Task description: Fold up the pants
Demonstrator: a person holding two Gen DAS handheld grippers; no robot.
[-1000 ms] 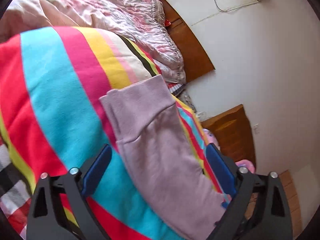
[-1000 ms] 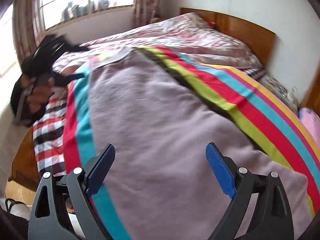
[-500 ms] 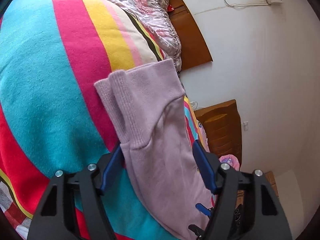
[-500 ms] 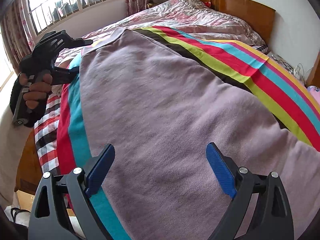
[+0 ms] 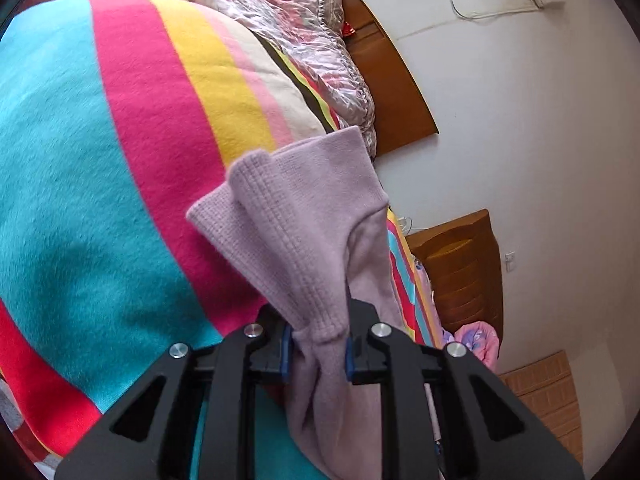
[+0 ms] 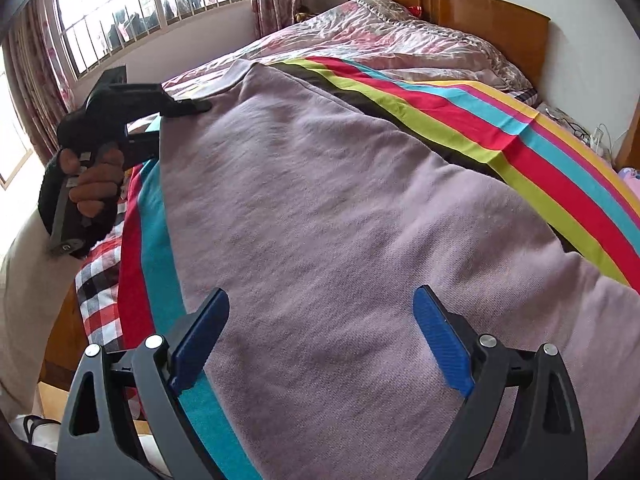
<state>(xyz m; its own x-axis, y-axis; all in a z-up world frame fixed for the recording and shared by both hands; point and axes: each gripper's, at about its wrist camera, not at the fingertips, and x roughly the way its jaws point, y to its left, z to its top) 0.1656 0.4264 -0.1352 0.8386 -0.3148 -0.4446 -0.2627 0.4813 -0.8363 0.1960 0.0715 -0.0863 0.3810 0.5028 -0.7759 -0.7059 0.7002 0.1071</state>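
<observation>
- We see the soft mauve knit pants [image 6: 340,220] spread flat across a fleece blanket with broad stripes of teal, pink, red and yellow [image 5: 80,160] that covers the bed.
- Our left tongs [image 5: 318,354] have just been closing, and their blue pads now pinch the bunched ribbed cuff [image 5: 288,216] of one leg, so the fabric puckers between them.
- From the right wrist view, the left tongs [image 6: 192,106] sit at the far end of the pants, held by a hand [image 6: 94,184].
- Our right tongs [image 6: 320,332] hover spread wide above the near end of the pants; nothing sits pressed between their blue pads.
- A crumpled pink floral quilt [image 6: 380,36] lies beyond the blanket, against the wooden headboard [image 6: 480,8].
- A red, black and white checked sheet [image 6: 98,280] shows at the bed's edge.
</observation>
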